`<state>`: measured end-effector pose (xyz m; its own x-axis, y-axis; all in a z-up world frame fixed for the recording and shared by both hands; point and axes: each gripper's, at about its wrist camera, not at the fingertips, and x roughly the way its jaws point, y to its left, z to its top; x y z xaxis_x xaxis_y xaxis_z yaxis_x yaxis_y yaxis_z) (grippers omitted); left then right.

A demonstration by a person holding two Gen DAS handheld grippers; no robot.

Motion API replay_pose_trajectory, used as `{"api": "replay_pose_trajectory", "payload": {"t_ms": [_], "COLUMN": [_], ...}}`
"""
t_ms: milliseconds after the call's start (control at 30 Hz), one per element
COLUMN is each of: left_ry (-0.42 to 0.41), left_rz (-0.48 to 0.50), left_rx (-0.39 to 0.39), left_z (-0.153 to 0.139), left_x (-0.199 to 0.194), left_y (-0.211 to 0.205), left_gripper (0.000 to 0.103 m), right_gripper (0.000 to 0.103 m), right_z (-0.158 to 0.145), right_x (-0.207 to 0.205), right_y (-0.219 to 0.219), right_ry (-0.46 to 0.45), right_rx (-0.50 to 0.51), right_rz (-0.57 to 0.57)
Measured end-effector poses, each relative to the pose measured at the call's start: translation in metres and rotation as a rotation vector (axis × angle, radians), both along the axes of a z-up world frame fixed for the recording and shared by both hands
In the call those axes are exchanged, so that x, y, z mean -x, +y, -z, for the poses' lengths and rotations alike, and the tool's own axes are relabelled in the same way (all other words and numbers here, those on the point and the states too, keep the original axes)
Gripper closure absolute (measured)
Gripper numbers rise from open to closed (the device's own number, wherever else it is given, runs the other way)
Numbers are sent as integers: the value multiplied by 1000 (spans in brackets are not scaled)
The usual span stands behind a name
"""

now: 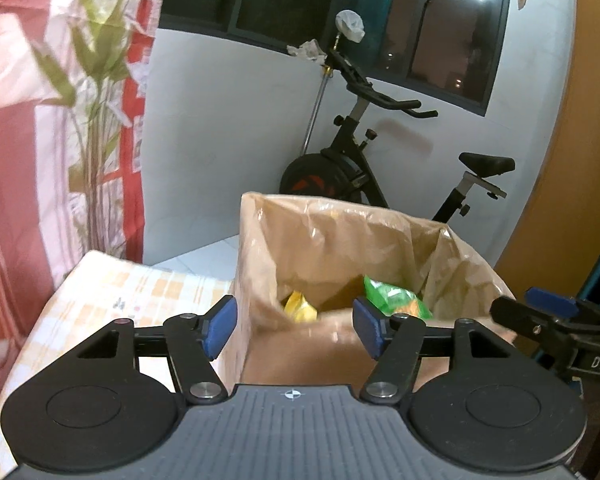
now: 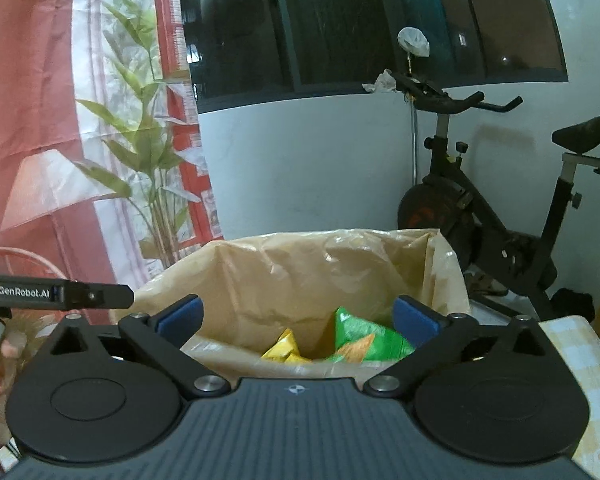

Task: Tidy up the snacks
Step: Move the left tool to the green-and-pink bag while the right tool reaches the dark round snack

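Observation:
A cardboard box [image 1: 340,240] lined with clear plastic stands in front of both grippers. Inside lie a yellow snack packet [image 1: 298,308] and a green snack packet [image 1: 396,296]. My left gripper [image 1: 294,326] hangs over the box's near edge, open, with nothing between its blue pads. In the right wrist view the same box [image 2: 300,264] holds the yellow packet [image 2: 284,348] and the green packet [image 2: 368,340]. My right gripper [image 2: 298,318] is wide open above the near rim and holds nothing. Each gripper's black finger shows at the edge of the other's view.
The box rests on a surface with a yellow checked cloth [image 1: 112,296]. Behind it stands a black exercise bike [image 1: 360,152] against a white wall, under a dark window [image 2: 340,20]. A red and white curtain [image 1: 60,120] hangs on the left and a wooden panel [image 1: 572,160] on the right.

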<state>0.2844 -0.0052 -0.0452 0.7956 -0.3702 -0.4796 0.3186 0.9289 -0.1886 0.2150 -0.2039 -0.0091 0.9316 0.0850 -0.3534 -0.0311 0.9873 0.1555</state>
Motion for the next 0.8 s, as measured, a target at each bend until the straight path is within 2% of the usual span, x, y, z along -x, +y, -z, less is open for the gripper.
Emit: {"api": "replay_pose_trajectory", "payload": {"t_ms": [133,267,433,567,700,800], "left_ry": [10,26,30,33,9,23], "left_rz": [-13,-33,-49,-65,-89,-99], "left_rx": [-7,-7,-5,10,-17,3], "left_z": [7,12,20,27,35,44], "left_x": [25,47,74,88,98,102], "left_y": [3,8,16,25,29,35], "left_gripper": [35,35,34,34,34,34], "right_gripper": [0,0,0,0,0,0], "right_z": [-1,4,18,28,37,42], "right_x": [28,52,77,95,106,112], "right_y": [7,8,7,9,12,15], "right_ry": [-22,4,50,67,82,88], "right_rx": [27,-4,22,18,26,45], "right_rz": [2,-3,43,35,38,32]}}
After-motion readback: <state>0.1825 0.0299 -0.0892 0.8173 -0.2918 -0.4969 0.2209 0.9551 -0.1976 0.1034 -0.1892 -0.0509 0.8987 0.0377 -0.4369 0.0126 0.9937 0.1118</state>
